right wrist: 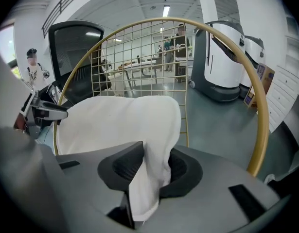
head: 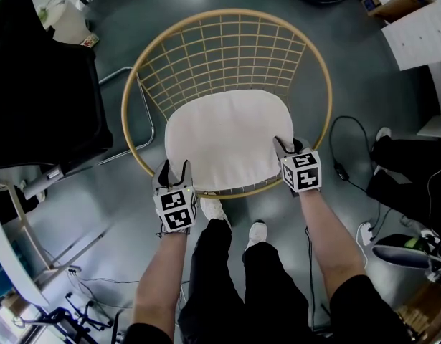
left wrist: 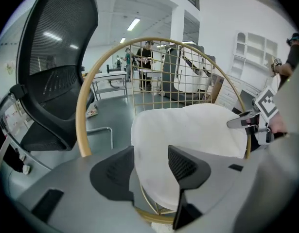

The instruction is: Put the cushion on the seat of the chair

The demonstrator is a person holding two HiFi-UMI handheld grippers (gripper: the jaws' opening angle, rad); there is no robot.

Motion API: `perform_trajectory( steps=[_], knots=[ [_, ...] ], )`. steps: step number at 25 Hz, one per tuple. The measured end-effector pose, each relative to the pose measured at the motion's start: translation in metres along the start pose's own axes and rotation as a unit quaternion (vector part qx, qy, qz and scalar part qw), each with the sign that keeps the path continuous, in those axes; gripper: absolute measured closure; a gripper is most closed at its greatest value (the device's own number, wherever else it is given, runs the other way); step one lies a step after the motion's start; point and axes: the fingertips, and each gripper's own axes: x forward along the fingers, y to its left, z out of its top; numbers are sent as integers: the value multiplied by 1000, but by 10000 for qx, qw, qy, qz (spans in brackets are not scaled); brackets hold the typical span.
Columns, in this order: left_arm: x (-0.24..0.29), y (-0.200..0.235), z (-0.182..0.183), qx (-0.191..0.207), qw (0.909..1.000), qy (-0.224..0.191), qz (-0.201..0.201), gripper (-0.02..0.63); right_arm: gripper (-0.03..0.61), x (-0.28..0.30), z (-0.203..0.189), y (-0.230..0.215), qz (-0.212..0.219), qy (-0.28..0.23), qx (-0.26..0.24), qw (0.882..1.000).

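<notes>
- The cushion point(head: 227, 138) is plain white cloth, soft and slightly puffed. It is a rounded slab with curved corners and no pattern, apart from a tiny dark speck or two in the gripper views.
- It lies on the seat of the chair point(head: 231, 11), inside the round hoop. Its near edge reaches the front of the rim.
- The chair is thin metal with a gold finish. A large circular hoop frames a back made of an open square wire grid, and the grey floor point(head: 363, 84) shows through the mesh.
- The right gripper point(head: 290, 147) is at the cushion's front right corner. Its dark ribbed pads are closed narrowly on a fold of the white cloth, which bunches up and hangs between them.
- The left gripper point(head: 173, 170) is at the front left corner with its jaws spread wide. The cushion's edge shows in the gap, but neither pad presses on it.
- Each gripper has a smooth grey body and carries a white cube with black square markers point(head: 176, 208).
- A black office chair point(head: 41, 84) with a mesh back stands to the left, apart from the gold hoop.
- The floor is smooth and glossy, with soft reflections.
</notes>
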Motion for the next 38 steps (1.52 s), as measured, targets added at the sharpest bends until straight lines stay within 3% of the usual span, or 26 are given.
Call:
perform_trajectory(
  steps=[3,8,10,12,14,17,19,21,29,38],
  knots=[
    [-9,1,0,82,9998,-113,129,388,454,1,1,-1,-131,11,-31,9999],
    [-21,-11,0,135,9998,-164,-49,399,372,-5,0,-8,-453,-8,-127,9989],
    [-28,-17,4,136,9995,-252,-165,410,138,-8,3,-12,-629,-23,-223,9978],
    [-34,-24,11,135,9988,-362,-289,442,178,-16,13,-11,-768,-180,-432,9959],
    [-42,-30,18,113,9980,-474,-403,488,178,-25,25,-6,-741,-371,-548,9951],
    [-59,-37,27,89,9969,-600,-499,555,258,-44,40,11,-355,-749,-411,9957],
    [-73,-41,34,76,9962,-692,-531,562,433,-65,51,26,53,-1064,-131,9942],
    [-91,-47,42,52,9951,-801,-575,572,566,-88,61,41,400,-1289,70,9908],
    [-194,-78,81,-11,9881,-1286,-841,591,566,-199,95,92,846,-1625,-173,9829],
    [-339,-116,101,-148,9809,-1748,-844,595,566,-352,124,145,1233,-2142,-412,9681]
  ],
)
